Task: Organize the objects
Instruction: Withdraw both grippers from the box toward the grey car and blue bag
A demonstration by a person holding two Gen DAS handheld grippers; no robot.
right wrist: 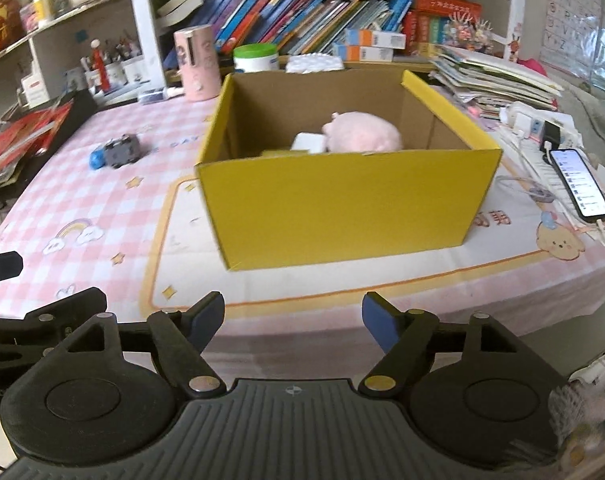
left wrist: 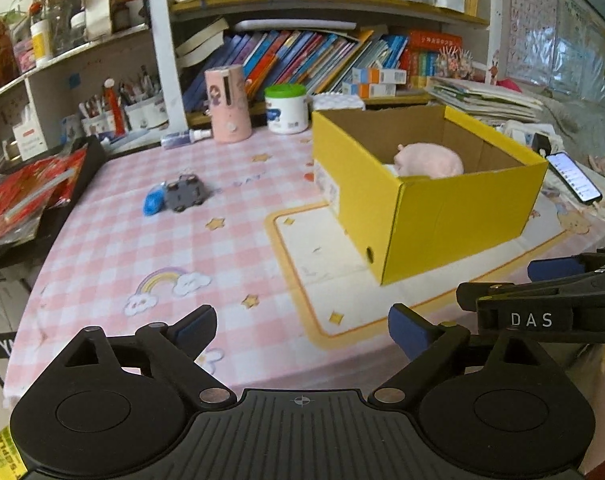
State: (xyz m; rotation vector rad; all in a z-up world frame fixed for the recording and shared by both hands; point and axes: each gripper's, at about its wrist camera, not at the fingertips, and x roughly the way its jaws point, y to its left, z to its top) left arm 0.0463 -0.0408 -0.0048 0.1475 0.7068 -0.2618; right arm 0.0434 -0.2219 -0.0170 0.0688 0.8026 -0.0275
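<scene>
Both the left claw (left wrist: pixel 302 330) and the right claw (right wrist: pixel 293 314) hang apart and empty at the near edge of the pink checked surface (left wrist: pixel 102 248), probably readying a fresh pick. The open yellow cardboard box (right wrist: pixel 342 204) already holds a pink plush toy (right wrist: pixel 362 132) and a small white block (right wrist: pixel 308 143) (partly hidden). A small grey and blue toy car (left wrist: pixel 174 194) lies well left of it, likely next.
</scene>
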